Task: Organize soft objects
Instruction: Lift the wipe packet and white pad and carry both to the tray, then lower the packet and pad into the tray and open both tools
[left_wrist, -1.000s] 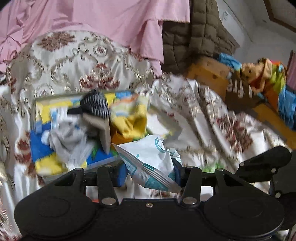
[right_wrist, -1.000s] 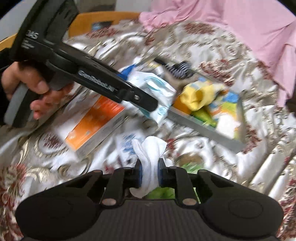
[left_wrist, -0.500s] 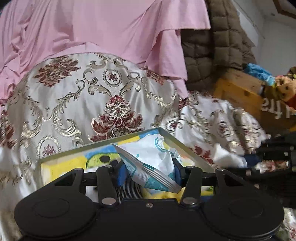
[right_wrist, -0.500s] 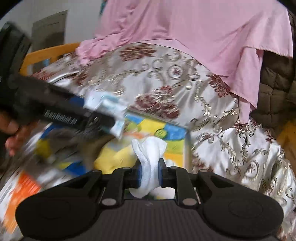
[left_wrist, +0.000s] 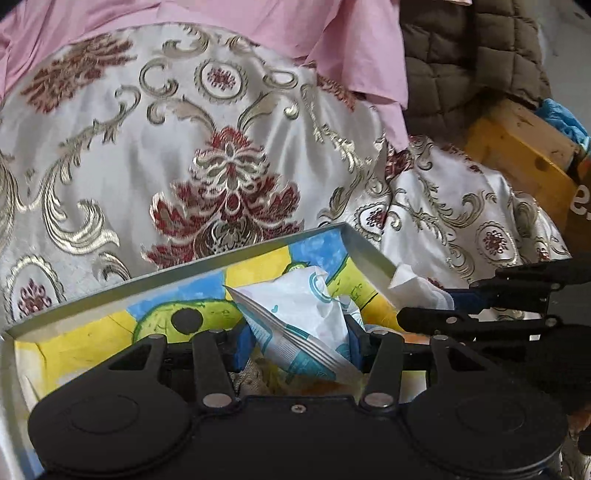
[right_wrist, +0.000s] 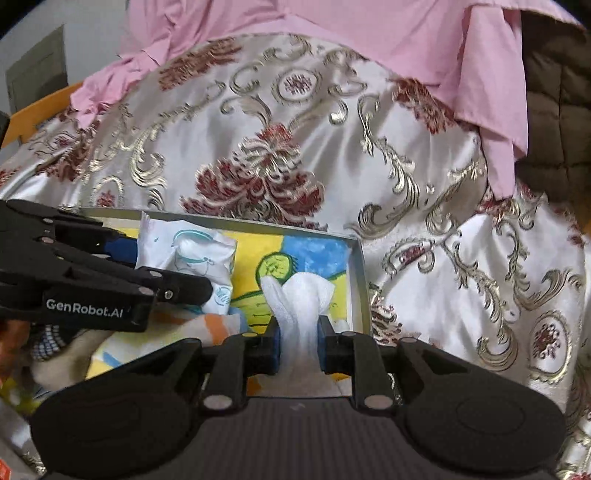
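A shallow grey box (left_wrist: 184, 266) with a yellow and blue picture on its floor lies on the bed. My left gripper (left_wrist: 299, 343) hangs over its far part, shut on a white and teal soft packet (left_wrist: 295, 310). My right gripper (right_wrist: 299, 332) is over the box's far right corner (right_wrist: 358, 280). Its jaws are opening, with a white cloth (right_wrist: 299, 295) still between the blue pads. The left gripper (right_wrist: 162, 262) with its packet (right_wrist: 195, 254) is close beside it on the left. From the left wrist, the white cloth (left_wrist: 413, 288) shows just past the box's right wall.
Socks and cloth pieces (right_wrist: 74, 347) lie in the near left of the box. A white satin bedspread (left_wrist: 229, 155) with red and gold patterns rises behind it. Beyond lie a pink sheet (left_wrist: 332, 40), a brown quilted coat (left_wrist: 461, 62) and a wooden frame (left_wrist: 524, 155).
Both grippers have carried their loads across the bed to the far end of the box. The socks have dropped out of the left wrist view. The right pads stand slightly wider on the cloth.
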